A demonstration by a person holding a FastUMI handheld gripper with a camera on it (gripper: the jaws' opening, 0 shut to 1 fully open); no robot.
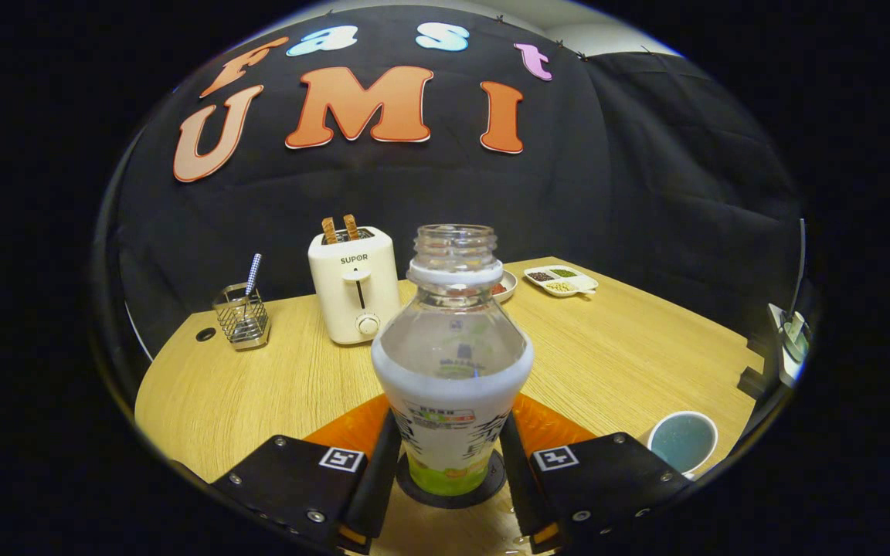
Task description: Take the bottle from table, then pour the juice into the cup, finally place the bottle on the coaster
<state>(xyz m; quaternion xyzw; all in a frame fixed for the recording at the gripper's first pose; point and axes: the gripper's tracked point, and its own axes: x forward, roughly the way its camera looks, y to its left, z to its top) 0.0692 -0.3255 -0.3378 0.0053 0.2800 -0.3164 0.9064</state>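
- So, the bottle (451, 371) stands upright between the two fingers of the gripper (451, 463), cap off, its base on the dark round coaster (451, 488) on the wooden table (259, 386).
- Both fingers sit right against the bottle's lower sides, so the gripper looks clamped on it, though the contact spots are tucked behind the label and kinda hard to check.
- Only the rim of the coaster peeks out in front of the bottle base; the rest is under the bottle and behind the fingers.
- The bottle's clear upper part looks mostly empty; the wrapped lower part hides whatever is left inside.
- The cup (683, 442) is near the right finger, on the table close to its front edge, white outside with a bluish inside. I can't tell if there's liquid in it.
- Beyond the bottle to the left is a cream toaster (354, 289) with two slices sticking out the top.
- Further left, a wire holder (242, 315) with a striped handle poking out of it; what the utensil is, no idea.
- A small plate (505, 287) is mostly hidden behind the bottle neck, just an edge showing with something reddish on it.
- Right of that, a white divided dish (562, 280) holds little piles of grains or beans, too small to name.
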